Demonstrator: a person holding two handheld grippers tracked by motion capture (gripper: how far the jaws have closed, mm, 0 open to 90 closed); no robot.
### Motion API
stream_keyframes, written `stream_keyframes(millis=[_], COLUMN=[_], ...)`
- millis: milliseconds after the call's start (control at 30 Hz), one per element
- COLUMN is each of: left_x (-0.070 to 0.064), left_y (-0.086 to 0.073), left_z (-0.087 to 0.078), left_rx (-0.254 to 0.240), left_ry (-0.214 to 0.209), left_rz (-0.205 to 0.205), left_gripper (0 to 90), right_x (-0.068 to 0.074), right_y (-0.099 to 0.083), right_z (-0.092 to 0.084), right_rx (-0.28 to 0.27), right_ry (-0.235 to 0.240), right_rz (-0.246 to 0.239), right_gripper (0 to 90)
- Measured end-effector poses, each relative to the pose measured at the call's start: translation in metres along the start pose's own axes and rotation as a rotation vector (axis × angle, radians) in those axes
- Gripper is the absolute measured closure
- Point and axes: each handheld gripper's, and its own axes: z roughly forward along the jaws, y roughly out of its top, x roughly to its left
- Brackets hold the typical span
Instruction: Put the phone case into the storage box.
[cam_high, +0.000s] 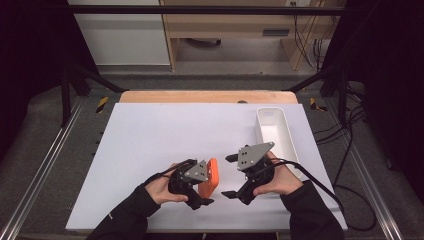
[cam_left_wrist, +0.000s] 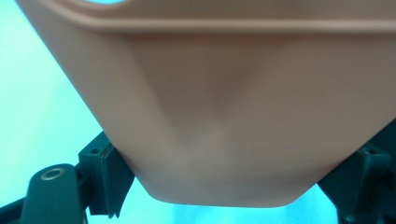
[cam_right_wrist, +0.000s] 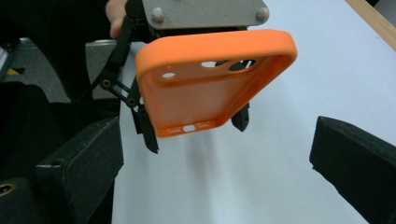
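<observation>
White tabletop (cam_high: 150, 150) is seen from above, with a wooden edge at the far side. An orange phone case (cam_high: 210, 177) is clamped by the left gripper (cam_high: 202, 192) and held above the table. Just beside it, the right gripper (cam_high: 227, 175) is held with jaws spread, empty. A white tray (cam_high: 287, 135) stands at the table's right edge.

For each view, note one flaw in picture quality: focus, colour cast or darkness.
Left gripper view: the orange phone case sits too close, soft and washed to dull pink, the table tinted cyan. Right gripper view: case sharp, near jaws soft. High view: evenly lit white table, dark surroundings.
</observation>
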Motion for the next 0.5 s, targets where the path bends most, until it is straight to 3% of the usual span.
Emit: stream_keyframes(millis=[500], left_x=[-0.002], left_y=[0.013], left_z=[-0.008], left_rx=[-0.086], left_ry=[-0.002], left_rz=[0.024], left_gripper=[15.5], right_x=[0.001], right_y=[0.002], right_z=[-0.001], right_rx=[-0.072], right_ry=[0.009], right_rz=[0.030], right_gripper=[2.7])
